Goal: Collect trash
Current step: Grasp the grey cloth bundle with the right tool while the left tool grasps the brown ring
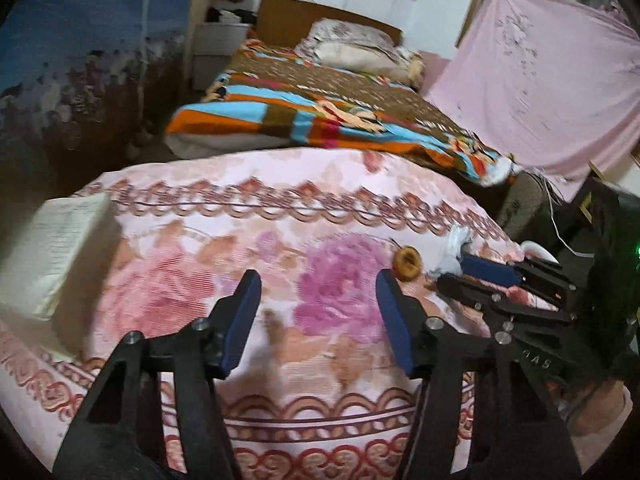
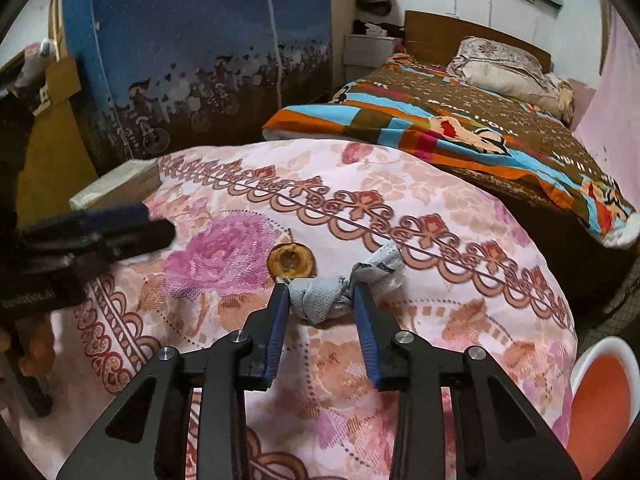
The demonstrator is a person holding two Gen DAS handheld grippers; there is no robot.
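The right claw [image 2: 320, 294] is closed onto a crumpled grey-white tissue wad [image 2: 320, 300], its blue pads pressing the wad from either side where it lies on the pink flowered cloth [image 2: 440, 320] that covers the table. Just left of the wad, touching or nearly so (hard to tell), sits a round brown scrap with a hollow middle [image 2: 291, 262], flat on the cloth. The left claw [image 1: 318, 292] hangs half-open over a purple flower in the print, with nothing between its pads; the brown scrap lies just beyond its right fingertip. A pale stack of paper [image 1: 56, 256] rests at the cloth's far left edge. Behind the table stands a bed with a striped blanket [image 2: 460, 120].
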